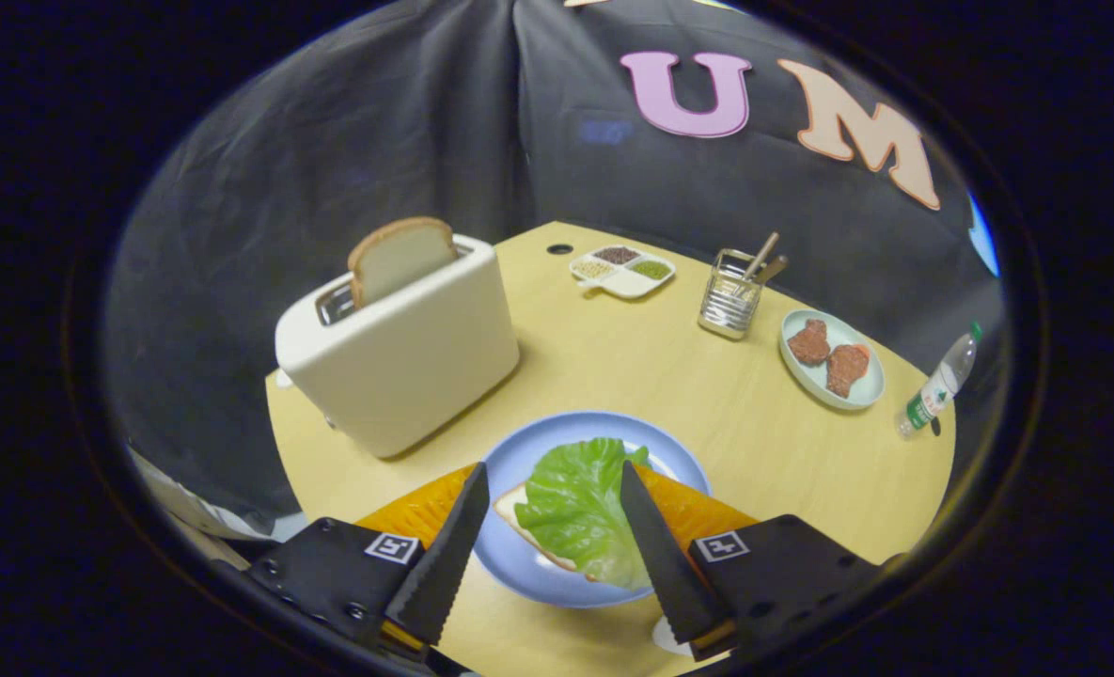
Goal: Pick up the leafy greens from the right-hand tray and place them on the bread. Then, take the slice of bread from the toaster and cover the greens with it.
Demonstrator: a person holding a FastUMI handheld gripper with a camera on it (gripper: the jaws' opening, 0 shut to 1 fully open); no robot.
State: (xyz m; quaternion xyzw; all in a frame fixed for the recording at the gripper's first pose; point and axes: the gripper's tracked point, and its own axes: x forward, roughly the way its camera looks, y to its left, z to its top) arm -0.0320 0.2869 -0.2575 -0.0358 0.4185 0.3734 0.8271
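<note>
A green lettuce leaf (580, 508) lies on a slice of bread (519, 522) on a blue plate (557, 442). My gripper (553, 480) hovers above the plate, open, with the leaf showing between its two fingers and nothing held. Beyond the plate and to the left stands a cream toaster (401, 353) with a slice of bread (399, 256) sticking up out of its slot.
A round wooden table (707, 404) carries a divided white dish of grains (622, 269), a wire cup with sticks (733, 299), a pale plate with two brown patties (832, 359) and a lying plastic bottle (937, 384) near the right edge.
</note>
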